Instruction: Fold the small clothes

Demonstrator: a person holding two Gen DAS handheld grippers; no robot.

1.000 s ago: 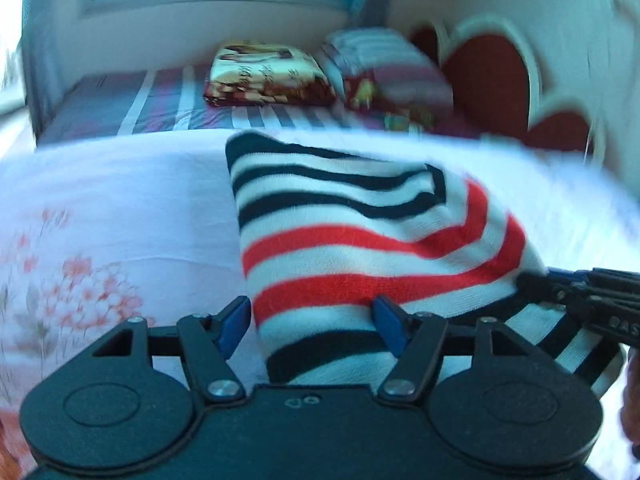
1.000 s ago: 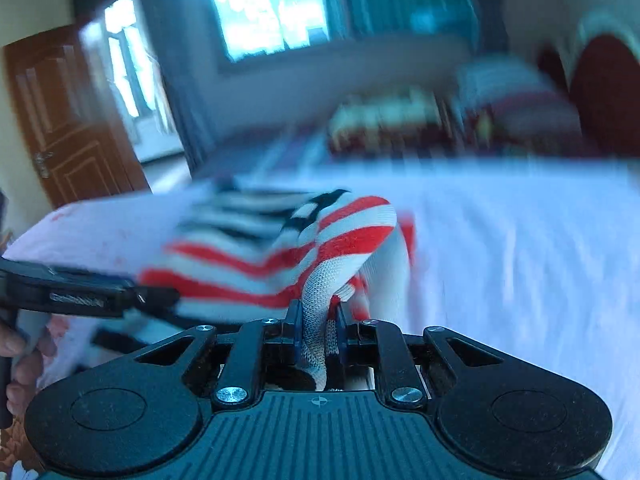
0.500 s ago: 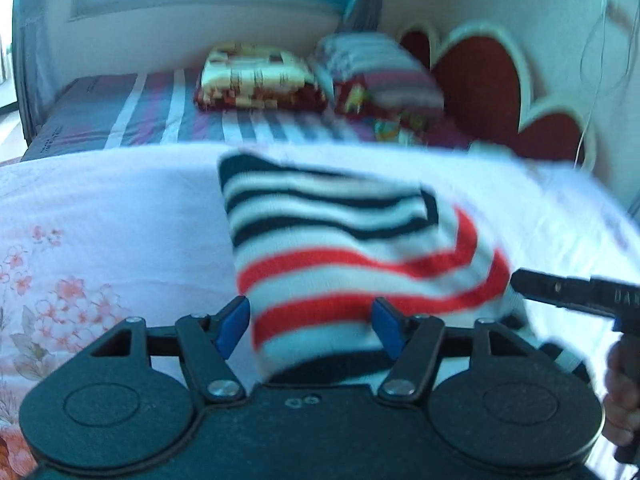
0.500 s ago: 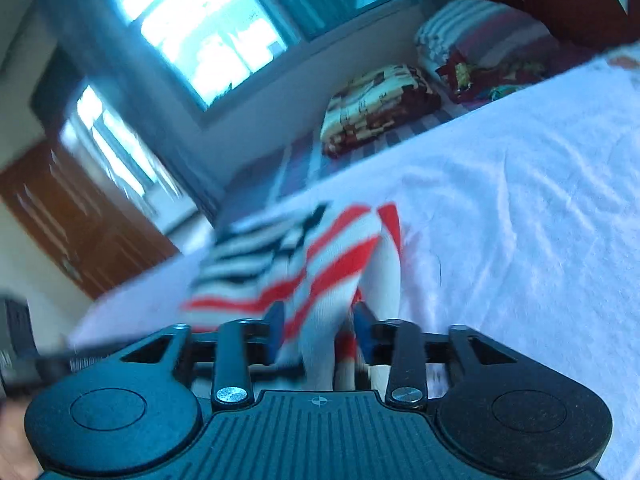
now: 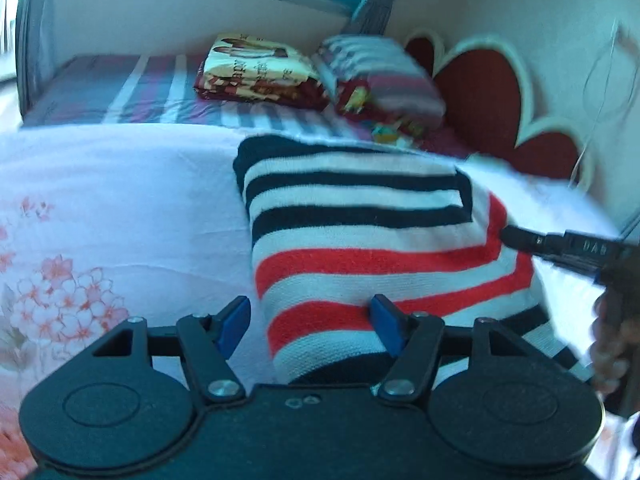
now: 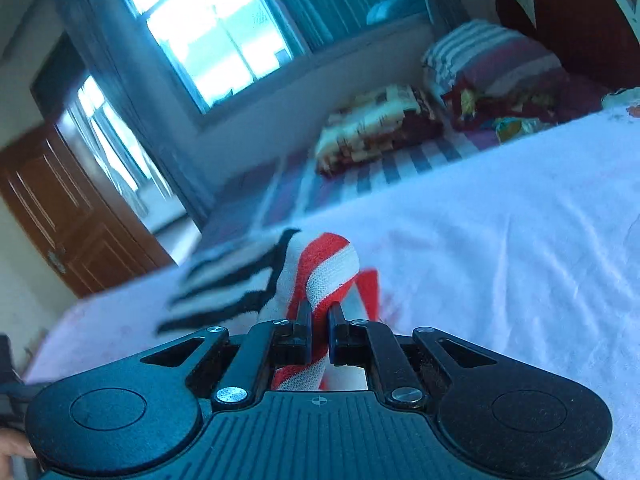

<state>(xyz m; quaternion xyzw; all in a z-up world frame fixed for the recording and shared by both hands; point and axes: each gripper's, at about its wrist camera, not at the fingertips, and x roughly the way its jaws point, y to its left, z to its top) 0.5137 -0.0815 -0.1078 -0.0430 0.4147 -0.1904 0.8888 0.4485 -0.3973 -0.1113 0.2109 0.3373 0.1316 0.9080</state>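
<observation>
Striped garment [image 5: 372, 240] lies folded on the white bedsheet [image 5: 120, 200]. Left gripper [image 5: 310, 320] fingers spread wide over its near edge, gripping nothing. Right gripper [image 6: 319, 322] fingers pinch a red-white fold of the garment at its right side.

White floral-printed bed sheet [image 5: 120, 208] under a folded striped sweater [image 5: 360, 232]; pillows [image 5: 260, 68] on striped bedding beyond.
</observation>
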